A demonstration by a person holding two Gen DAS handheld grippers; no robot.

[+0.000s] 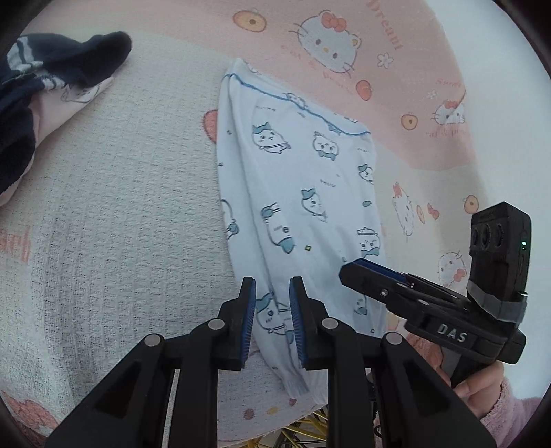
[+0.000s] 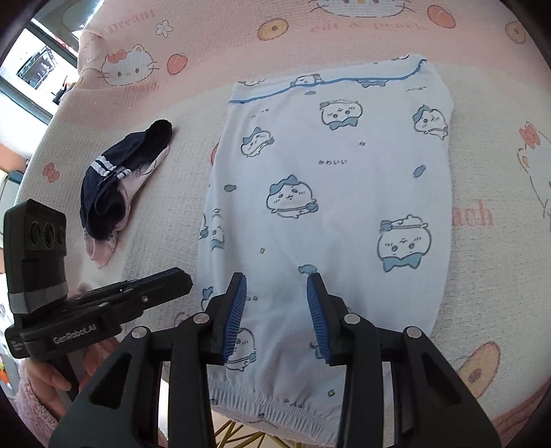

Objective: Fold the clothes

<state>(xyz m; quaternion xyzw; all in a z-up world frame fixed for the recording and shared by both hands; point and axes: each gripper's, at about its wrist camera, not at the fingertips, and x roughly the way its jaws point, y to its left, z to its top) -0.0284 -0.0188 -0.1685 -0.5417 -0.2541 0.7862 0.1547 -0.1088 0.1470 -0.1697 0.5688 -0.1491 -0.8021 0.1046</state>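
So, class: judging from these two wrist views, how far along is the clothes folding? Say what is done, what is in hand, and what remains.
Done: the light blue garment lies flat, apparently folded lengthwise, on the pink blanket. In hand: nothing; the left gripper and right gripper both hover open above its cuffed end. Left: probably another fold, and the dark navy clothing is still bunched up beside it.

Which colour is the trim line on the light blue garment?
Darker blue trim line, clearest in the right wrist view.

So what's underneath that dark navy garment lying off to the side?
A pink printed cloth pokes out from under the navy garment, and both lie on the blanket. How far the pink piece runs beneath is covered.
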